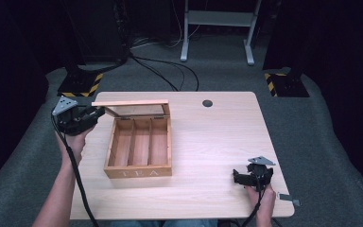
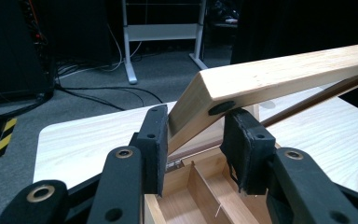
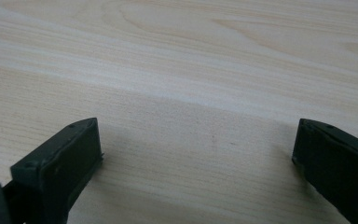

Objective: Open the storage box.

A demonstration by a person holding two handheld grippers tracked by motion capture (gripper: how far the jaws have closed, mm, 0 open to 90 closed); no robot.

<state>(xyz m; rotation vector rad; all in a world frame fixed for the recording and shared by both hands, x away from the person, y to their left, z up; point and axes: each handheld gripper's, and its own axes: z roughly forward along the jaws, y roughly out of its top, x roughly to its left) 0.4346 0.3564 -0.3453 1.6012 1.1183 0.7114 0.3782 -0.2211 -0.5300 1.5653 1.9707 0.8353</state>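
A pale rectangular wooden tea box (image 1: 139, 146), with "TEA" lettered on its front wall, sits left of centre on the light wood-grain table (image 1: 217, 137), which has rounded corners and one small dark round grommet (image 1: 207, 103) near the far edge. The box's interior is split by two slats into three long compartments, and no contents can be made out in them. Its hinged, wood-framed lid (image 1: 131, 107) stands raised, tilted up over the back wall; in the left gripper view a dark round dot marks the lid's smooth blond frame. The black left gripper (image 2: 193, 140), held at the box's far left corner, has its two padded jaws set on either side of the lid's corner, though whether the pads truly press the wood cannot be told. The black right gripper (image 3: 196, 154), near the table's right front edge, rests with jaws spread wide over bare tabletop, gripping nothing. Its lower parts are cut off.
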